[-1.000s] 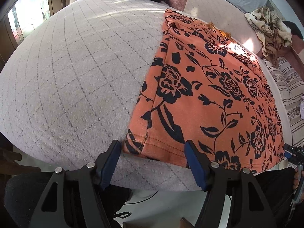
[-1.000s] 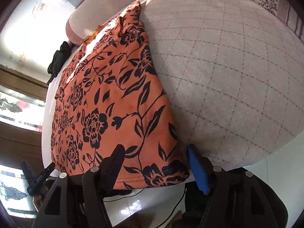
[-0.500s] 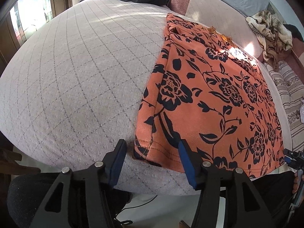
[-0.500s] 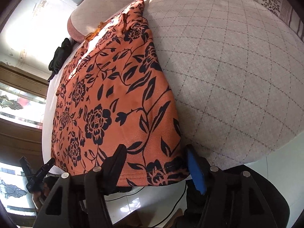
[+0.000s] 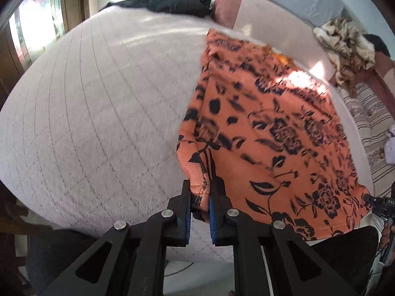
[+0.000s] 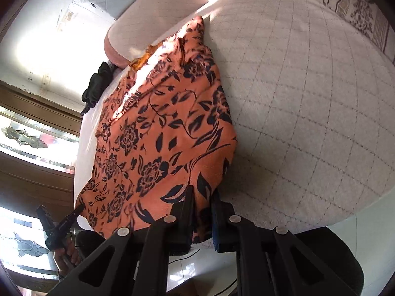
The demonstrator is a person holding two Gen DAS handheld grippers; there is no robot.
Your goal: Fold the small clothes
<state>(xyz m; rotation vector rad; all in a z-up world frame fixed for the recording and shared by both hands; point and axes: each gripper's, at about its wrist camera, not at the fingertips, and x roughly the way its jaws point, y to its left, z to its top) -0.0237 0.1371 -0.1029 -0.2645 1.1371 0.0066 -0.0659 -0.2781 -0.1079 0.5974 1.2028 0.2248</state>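
Orange floral garment (image 5: 271,135): laid flat on the quilted grey bed cover (image 5: 98,111), its near hem at the front edge of the bed, its far end toward the pink-edged headboard cushion (image 5: 226,5).

Left gripper (image 5: 200,204): jaws pressed together on the near left hem corner, which is bunched and lifted slightly between the blue pads (image 5: 187,212).

Right gripper (image 6: 201,212): jaws clamped on the near right hem corner.

Black clothing (image 5: 170,1): heaped at the far edge of the cover.

Patterned beige cloth (image 5: 345,42): piled at the far right.

No containers are seen
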